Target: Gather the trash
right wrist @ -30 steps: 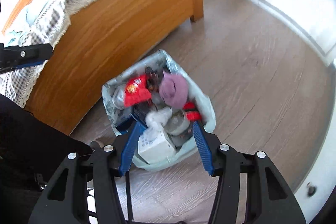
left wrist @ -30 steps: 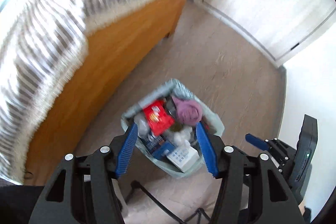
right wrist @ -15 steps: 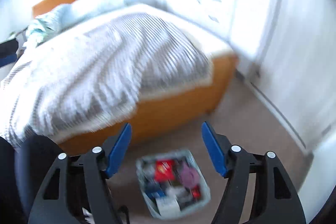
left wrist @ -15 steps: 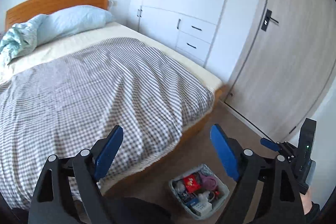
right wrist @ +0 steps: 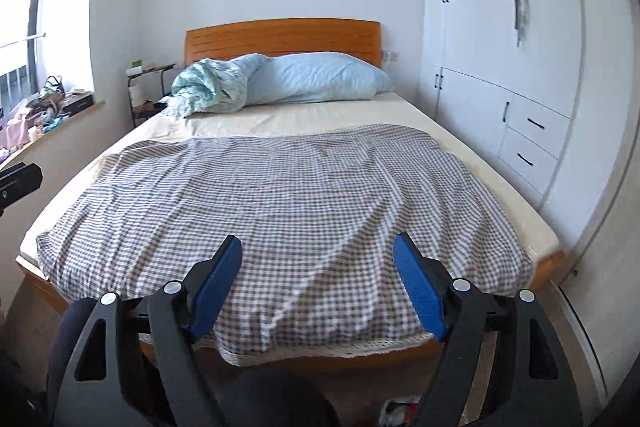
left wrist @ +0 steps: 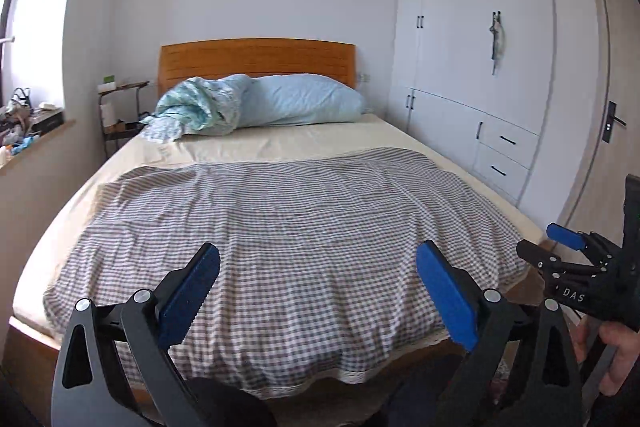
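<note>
Left wrist view: left gripper (left wrist: 318, 291) and right gripper (right wrist: 318, 281) both opening, nothing between them, facing one grey checked blanket (left wrist: 288, 227), one pale blue pillow (left wrist: 304, 99).

The left hand-held gripper (left wrist: 318, 291) points out over the bed (left wrist: 280, 147), its blue pads (left wrist: 188, 295) wide apart and opening, with nothing between them. Under it lies a grey checked blanket (left wrist: 288, 227), spread across the foot half of the cream sheet. At 12 o'clock a blue pillow (left wrist: 300, 99) and a crumpled pale green quilt (left wrist: 196, 107) rest against the wooden headboard (left wrist: 256, 57). White wardrobes (left wrist: 472, 47) with black handles fill 2 o'clock. At 9 o'clock a cluttered windowsill (left wrist: 28, 131); beside it, a small bedside shelf (left wrist: 120, 107). At 4 o'clock the right hand-held gripper (left wrist: 568, 247) shows, a hand (left wrist: 616, 355) holding it.
</note>
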